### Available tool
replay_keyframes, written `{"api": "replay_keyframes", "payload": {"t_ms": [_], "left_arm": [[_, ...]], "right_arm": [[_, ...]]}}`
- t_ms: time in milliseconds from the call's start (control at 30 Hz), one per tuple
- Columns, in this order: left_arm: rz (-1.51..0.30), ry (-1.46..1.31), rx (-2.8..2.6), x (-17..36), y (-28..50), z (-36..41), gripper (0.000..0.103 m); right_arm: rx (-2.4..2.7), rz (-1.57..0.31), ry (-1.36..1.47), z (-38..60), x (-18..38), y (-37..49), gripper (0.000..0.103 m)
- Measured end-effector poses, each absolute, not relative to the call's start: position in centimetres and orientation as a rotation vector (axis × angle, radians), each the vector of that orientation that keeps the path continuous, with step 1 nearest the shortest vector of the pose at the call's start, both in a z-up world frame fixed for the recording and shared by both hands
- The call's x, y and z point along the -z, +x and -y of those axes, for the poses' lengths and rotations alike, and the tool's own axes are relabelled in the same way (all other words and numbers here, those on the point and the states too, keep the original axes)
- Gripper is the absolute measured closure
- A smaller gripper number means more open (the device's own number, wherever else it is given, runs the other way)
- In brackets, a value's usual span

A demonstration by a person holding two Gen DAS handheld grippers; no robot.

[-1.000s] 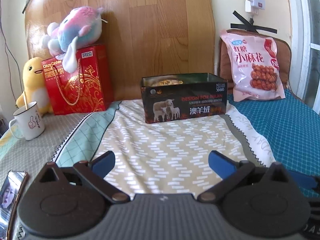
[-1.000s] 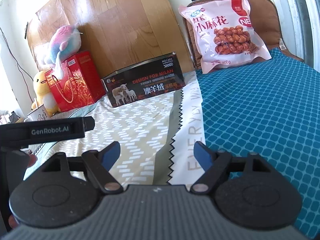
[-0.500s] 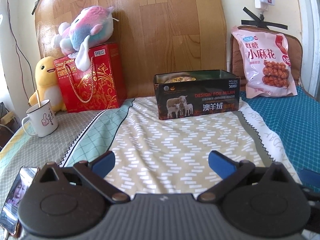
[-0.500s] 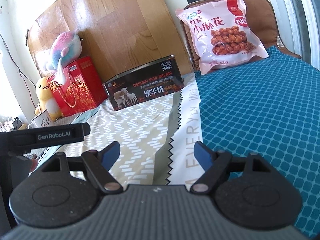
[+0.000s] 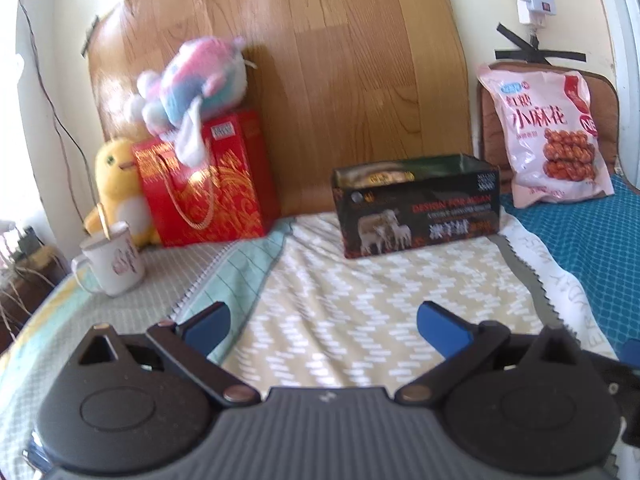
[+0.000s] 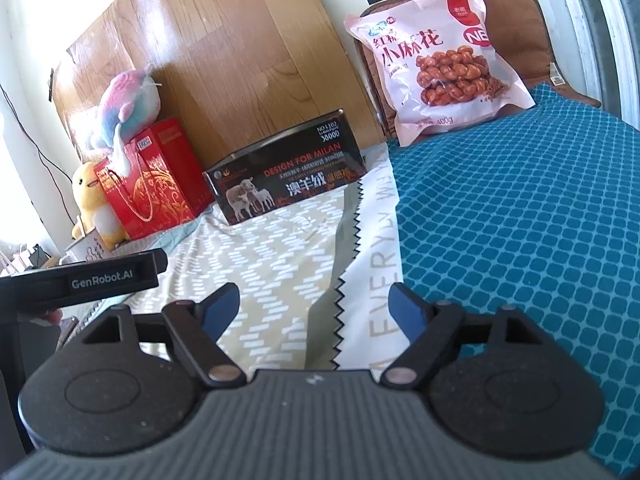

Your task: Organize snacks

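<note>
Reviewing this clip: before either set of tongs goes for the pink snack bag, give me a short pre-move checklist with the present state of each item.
1. Right tongs open and empty: ok, blue fingers spread, nothing between them.
2. Left tongs open and empty: ok.
3. Pink snack bag reachable and unobstructed: ok, it leans upright against the brown cushion on the blue cover, nothing in front of it.
4. Black box open on top: ok, no lid; something gold-coloured lies inside.
5. Room left in the box for the bag: cannot tell, most of the interior is hidden.
6. Mug clear of the path: ok, it stands far left, beside the red gift box.
</note>
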State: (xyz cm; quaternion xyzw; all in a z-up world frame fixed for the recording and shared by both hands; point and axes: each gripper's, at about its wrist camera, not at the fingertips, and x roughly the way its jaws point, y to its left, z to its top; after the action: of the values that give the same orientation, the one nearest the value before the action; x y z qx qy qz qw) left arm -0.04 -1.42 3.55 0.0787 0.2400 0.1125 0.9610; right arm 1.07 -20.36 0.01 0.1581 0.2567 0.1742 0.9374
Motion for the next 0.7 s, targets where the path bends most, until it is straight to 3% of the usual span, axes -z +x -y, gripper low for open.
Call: {"api": "replay_keyframes", "payload": {"t_ms": [700], "left_arm": [[-0.5,0.216,-0.274,-4.3,-0.2,2.1,0.0]], "right_arm": [[-0.375,-0.488,0.334,20.4,-1.3,0.4,0.018]]}}
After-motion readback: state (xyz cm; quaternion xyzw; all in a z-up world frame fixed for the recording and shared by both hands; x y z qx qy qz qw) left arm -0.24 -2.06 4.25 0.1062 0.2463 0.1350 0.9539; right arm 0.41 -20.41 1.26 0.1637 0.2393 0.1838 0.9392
